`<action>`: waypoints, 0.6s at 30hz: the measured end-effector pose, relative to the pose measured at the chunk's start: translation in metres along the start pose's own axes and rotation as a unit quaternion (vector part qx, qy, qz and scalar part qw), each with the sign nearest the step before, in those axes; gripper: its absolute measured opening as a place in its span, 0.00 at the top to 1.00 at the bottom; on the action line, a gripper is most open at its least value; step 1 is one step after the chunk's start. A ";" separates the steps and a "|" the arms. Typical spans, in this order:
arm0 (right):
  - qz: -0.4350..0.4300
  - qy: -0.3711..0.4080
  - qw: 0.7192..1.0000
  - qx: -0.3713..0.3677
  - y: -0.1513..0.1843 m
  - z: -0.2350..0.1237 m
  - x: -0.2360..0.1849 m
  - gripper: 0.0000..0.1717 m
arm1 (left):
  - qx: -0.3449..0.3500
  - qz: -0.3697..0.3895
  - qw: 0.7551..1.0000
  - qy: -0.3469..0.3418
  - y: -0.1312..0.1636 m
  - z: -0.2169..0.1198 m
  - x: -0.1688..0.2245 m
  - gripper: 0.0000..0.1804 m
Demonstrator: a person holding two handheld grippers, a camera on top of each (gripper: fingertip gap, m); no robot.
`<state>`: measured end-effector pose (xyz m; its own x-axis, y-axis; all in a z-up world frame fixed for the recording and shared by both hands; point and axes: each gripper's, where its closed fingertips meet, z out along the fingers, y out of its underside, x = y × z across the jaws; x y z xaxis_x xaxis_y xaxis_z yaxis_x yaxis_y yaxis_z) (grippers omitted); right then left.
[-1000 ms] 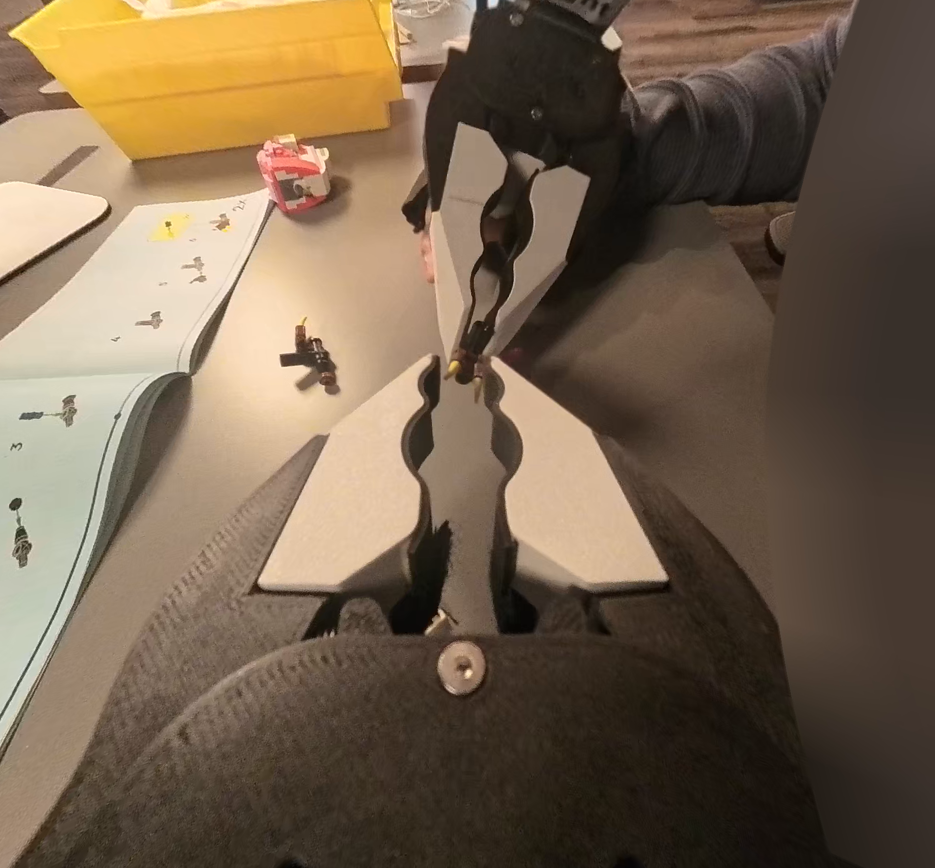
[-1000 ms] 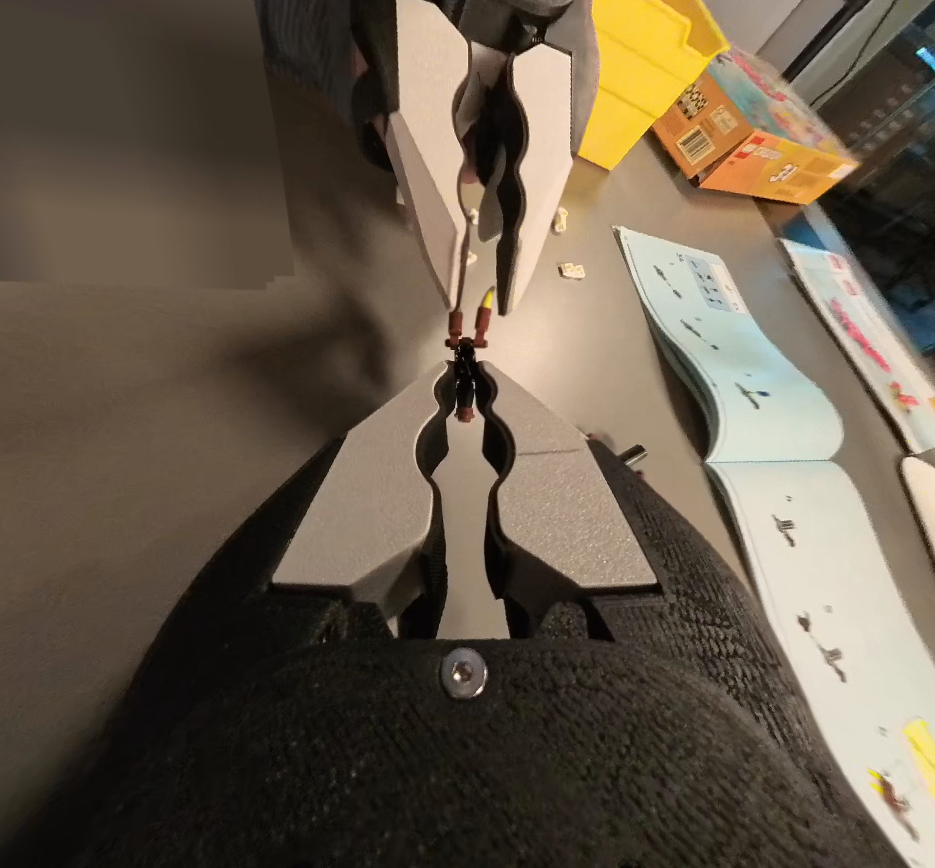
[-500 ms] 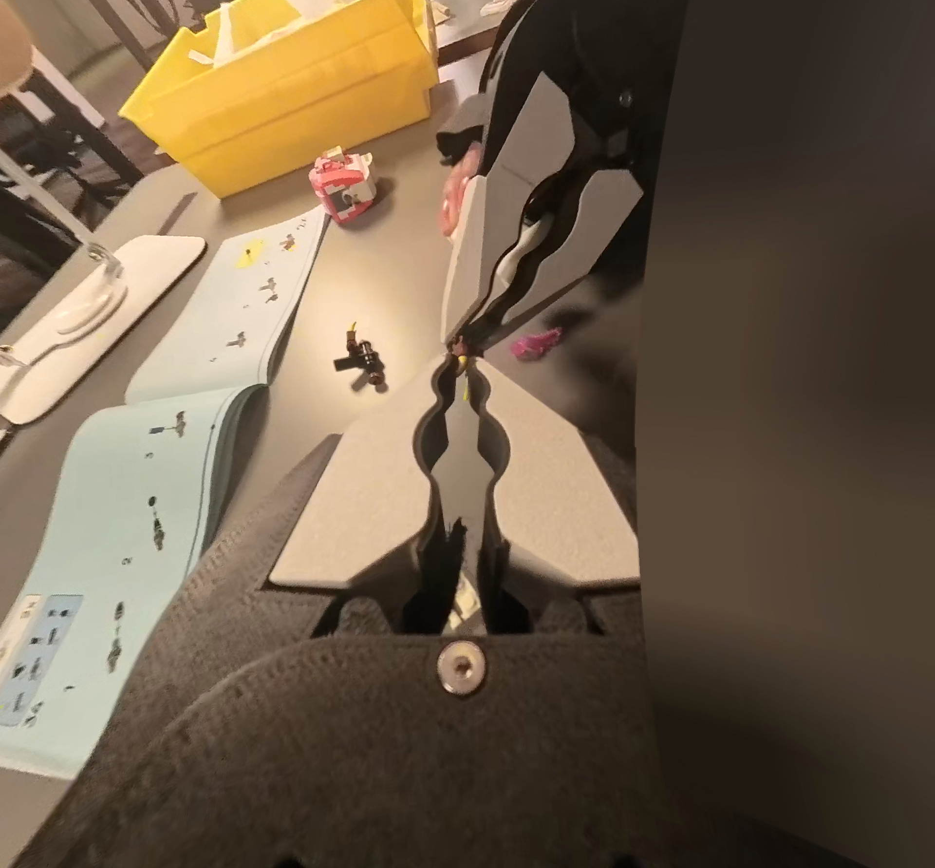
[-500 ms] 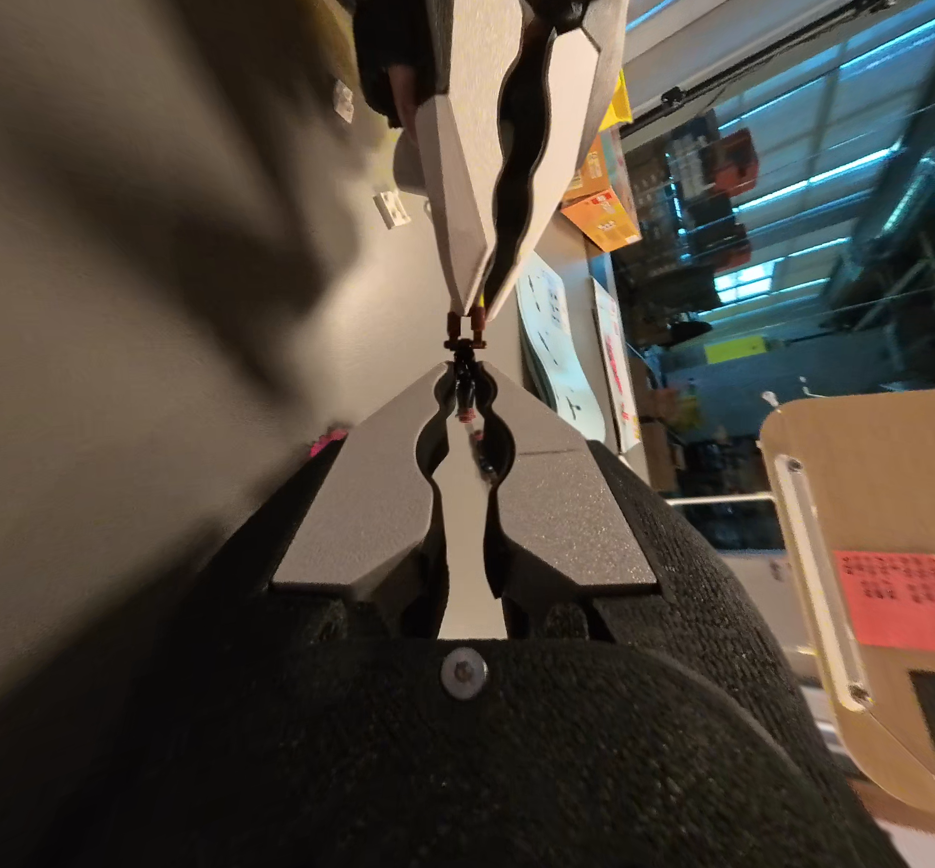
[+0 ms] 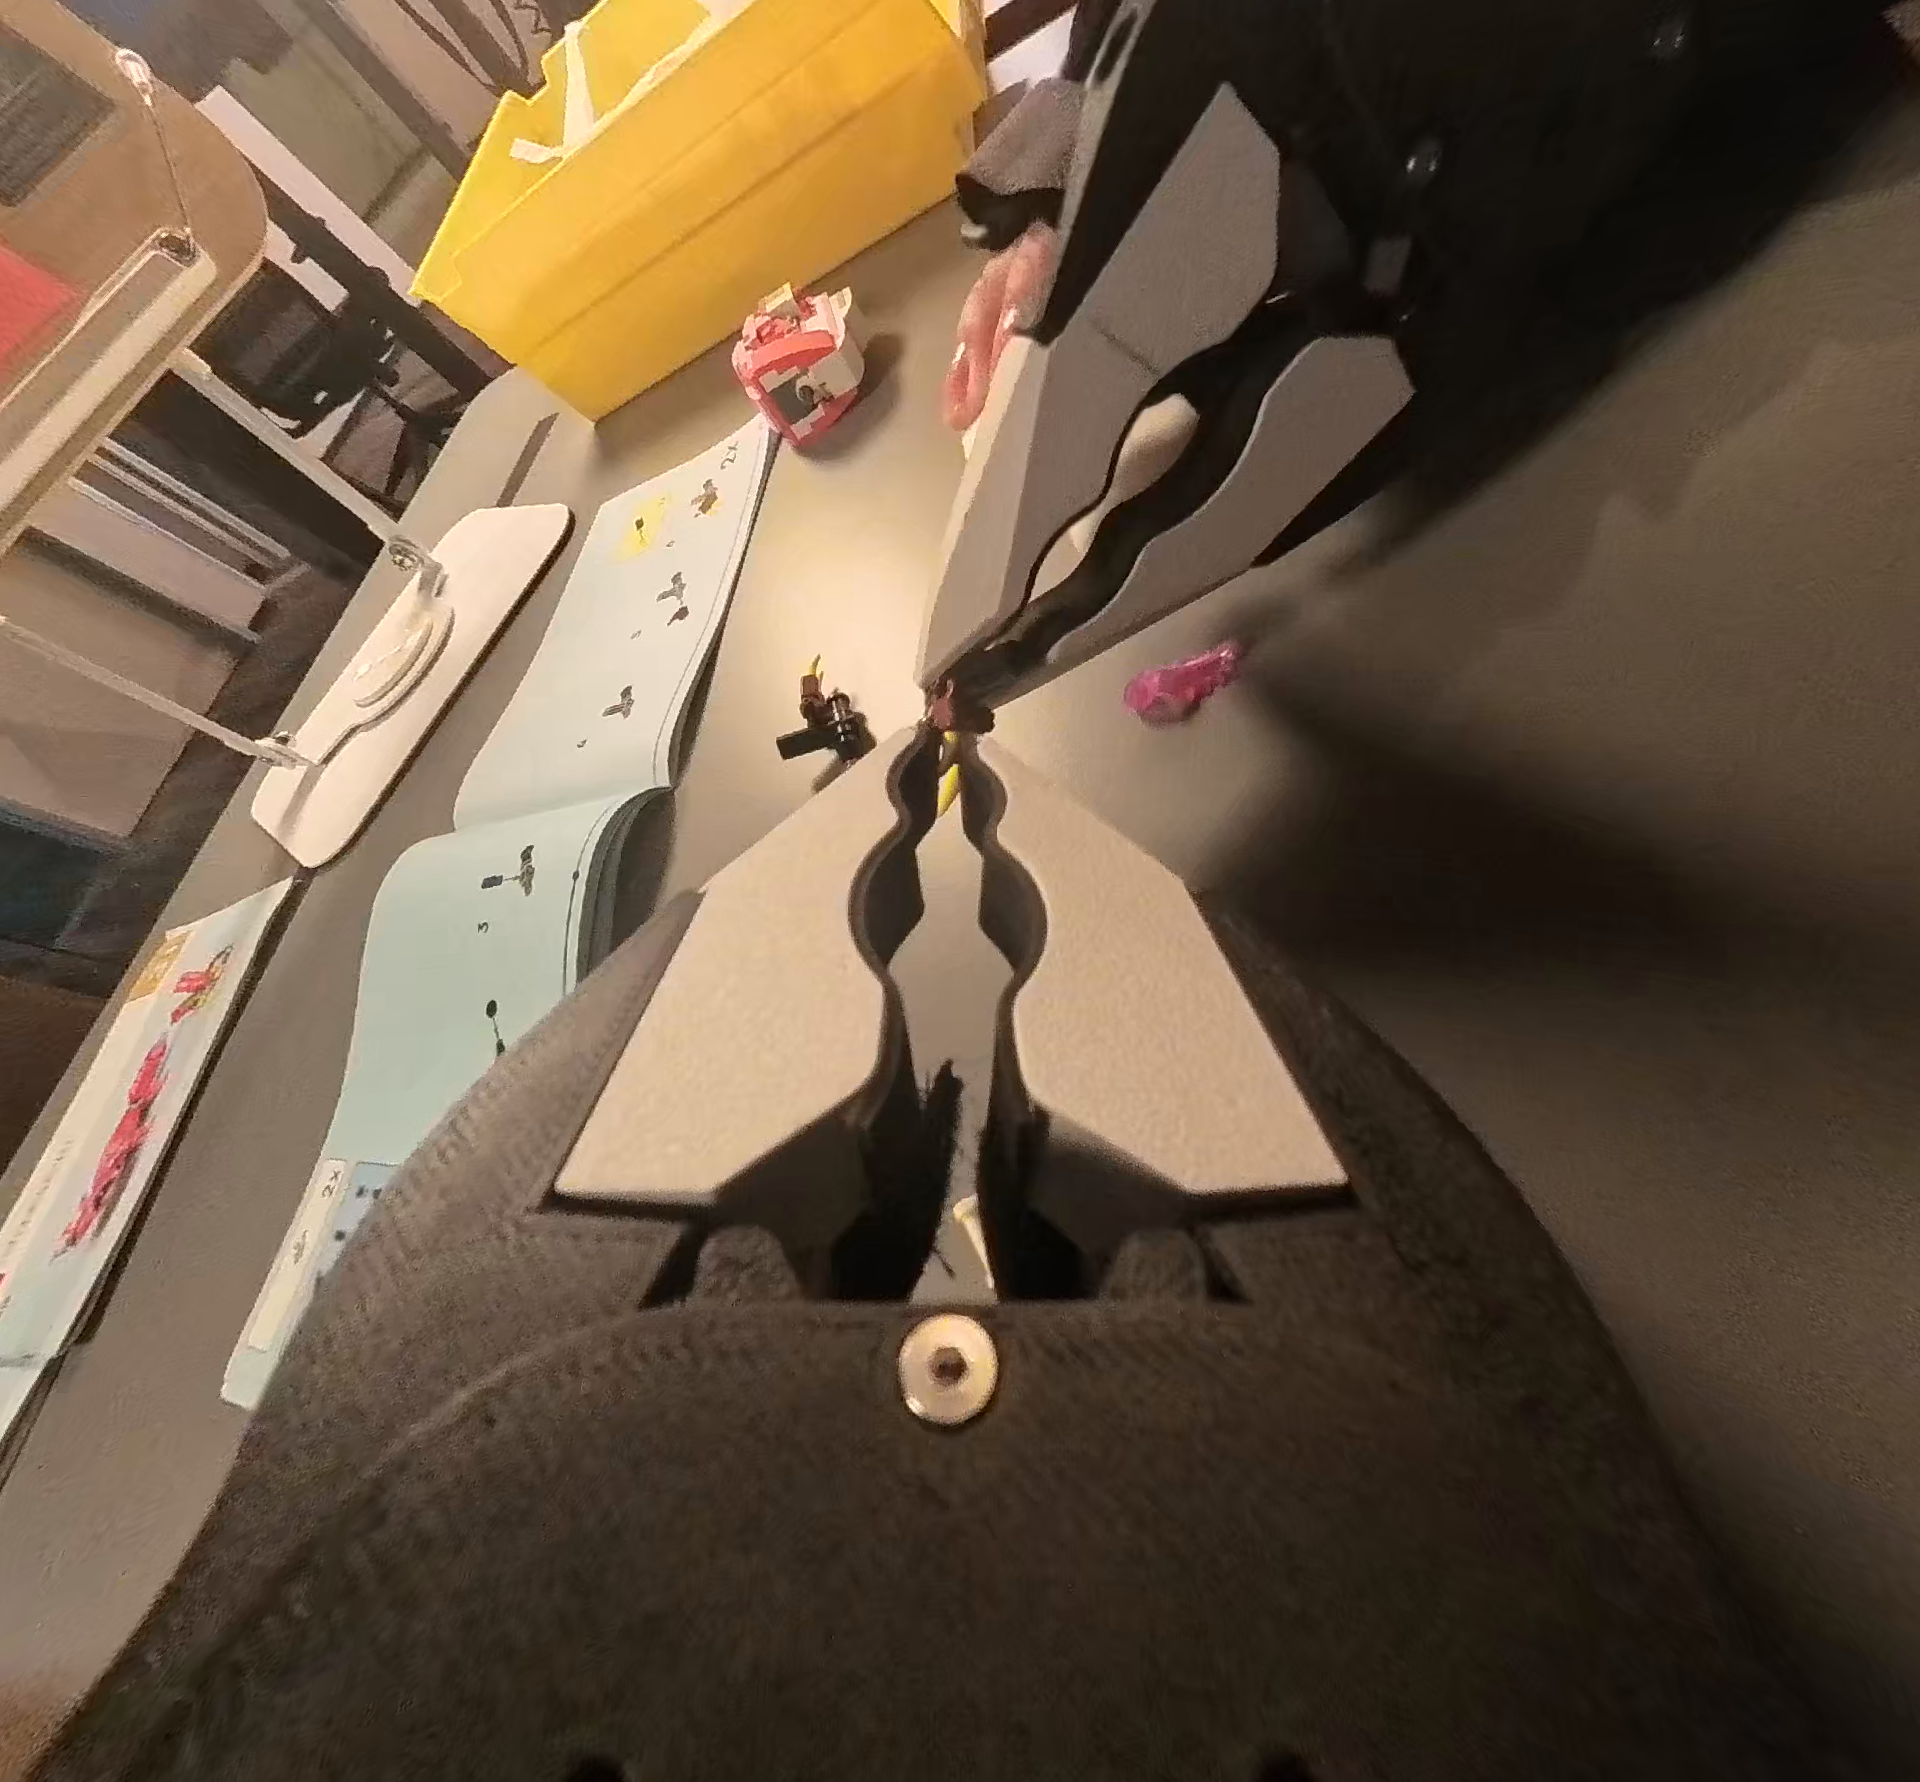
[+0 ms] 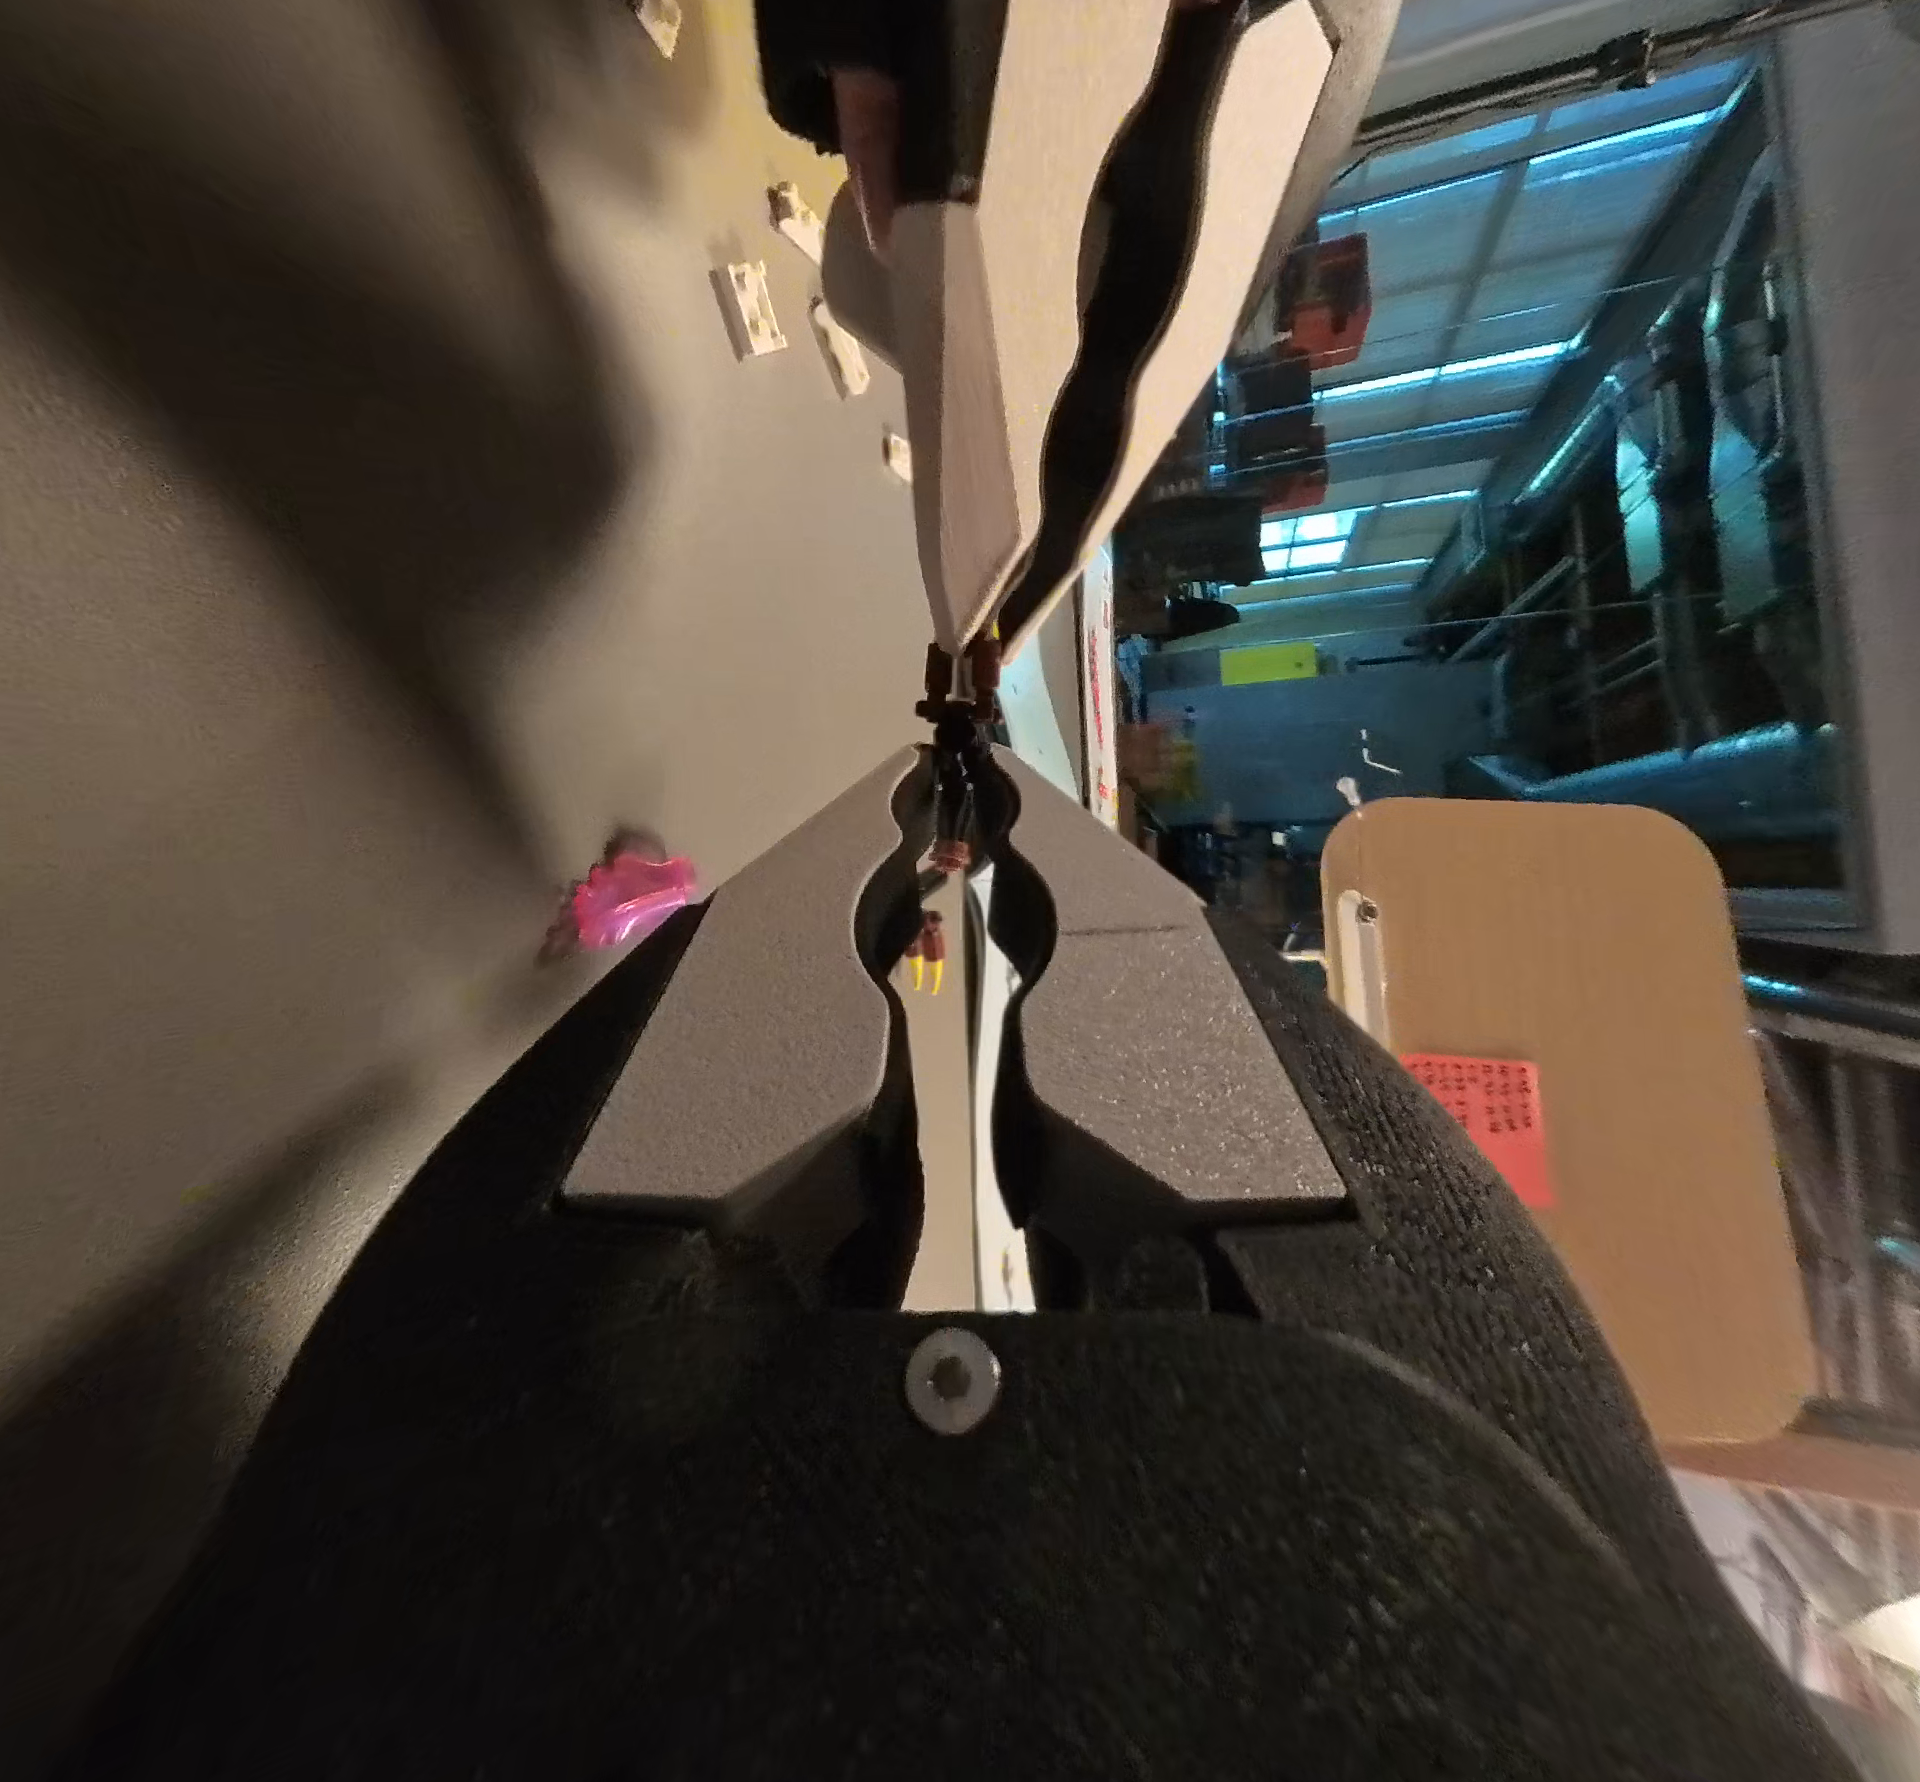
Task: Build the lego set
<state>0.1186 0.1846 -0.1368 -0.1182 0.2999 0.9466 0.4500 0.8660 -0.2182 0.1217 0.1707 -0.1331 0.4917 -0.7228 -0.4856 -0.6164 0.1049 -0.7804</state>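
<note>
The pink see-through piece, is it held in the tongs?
No, the pink see-through piece lies by itself on the grey table, off to the side of both tongs.

Left gripper [image 5: 943,753] jaws closed from slight gap onto small brown-and-black piece [image 6: 958,693]; both grippers tilted over, views rolled against tabletop [image 5: 1455,901].

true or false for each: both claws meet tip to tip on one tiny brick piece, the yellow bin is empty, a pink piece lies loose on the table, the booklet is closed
1. Both claws, left claw and right claw, meet tip to tip on one tiny black and brown brick piece: true.
2. The yellow bin is empty: false, white paper sticks out of it.
3. A pink piece lies loose on the table: true.
4. The light blue booklet is closed: false, it lies open.
</note>
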 end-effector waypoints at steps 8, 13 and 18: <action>-0.064 0.013 0.998 -0.019 0.001 0.001 -0.003 0.98 | -0.017 0.025 1.000 -0.003 0.003 0.002 0.002 0.99; -0.122 0.018 0.992 -0.038 0.002 0.003 -0.008 0.98 | -0.031 0.038 0.999 -0.002 0.007 0.004 0.005 0.99; -0.082 0.007 0.996 -0.026 0.003 0.005 -0.008 0.98 | -0.029 0.023 0.999 0.004 0.009 0.004 0.003 0.99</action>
<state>0.1168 0.1867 -0.1462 -0.1818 0.1509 0.9717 0.4717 0.8804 -0.0485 0.1204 0.1722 -0.1428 0.4575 -0.7232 -0.5173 -0.6734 0.0982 -0.7327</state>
